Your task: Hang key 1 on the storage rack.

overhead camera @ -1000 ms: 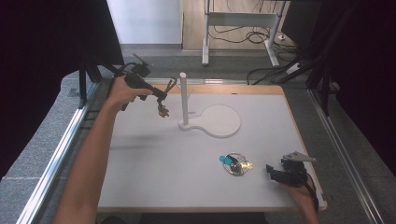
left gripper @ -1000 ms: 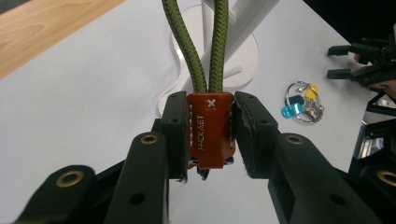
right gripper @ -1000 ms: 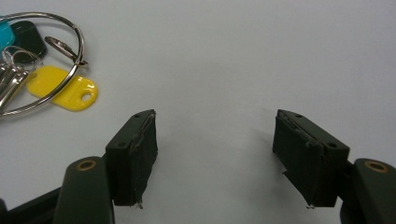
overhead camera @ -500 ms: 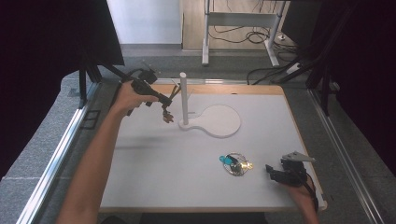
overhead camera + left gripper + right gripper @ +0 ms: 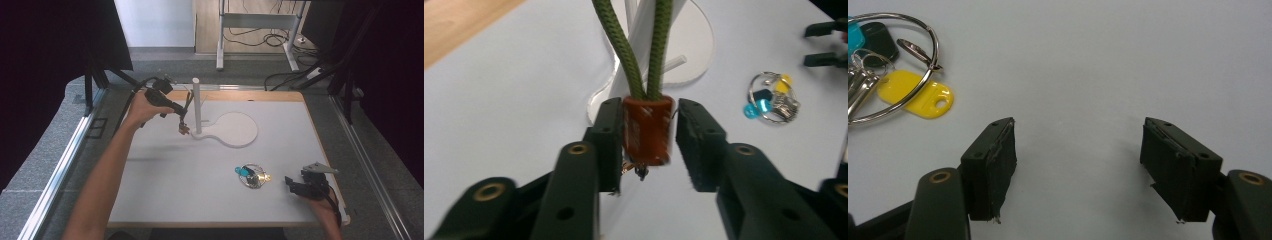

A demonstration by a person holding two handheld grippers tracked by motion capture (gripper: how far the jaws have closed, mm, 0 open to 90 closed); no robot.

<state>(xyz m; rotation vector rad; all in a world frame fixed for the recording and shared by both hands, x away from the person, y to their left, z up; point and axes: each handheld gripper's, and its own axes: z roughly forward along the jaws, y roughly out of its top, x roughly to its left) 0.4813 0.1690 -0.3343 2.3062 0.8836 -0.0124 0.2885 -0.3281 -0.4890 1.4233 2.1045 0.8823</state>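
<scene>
Left gripper fingers just opening, straddling brown tag of green cord loop hung beside white post. Right gripper fingers wide, empty, low over worktop near key ring.

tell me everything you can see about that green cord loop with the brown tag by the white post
The green cord loop is braided, rope-like cord, its two strands running down into a reddish-brown tag that looks like leather, with a small metal bit below. It hangs beside the white post; what holds its top cannot be made out. The left gripper has just been opening: the tag sits between its jaws, brushing one pad, with a gap at the other.
</scene>
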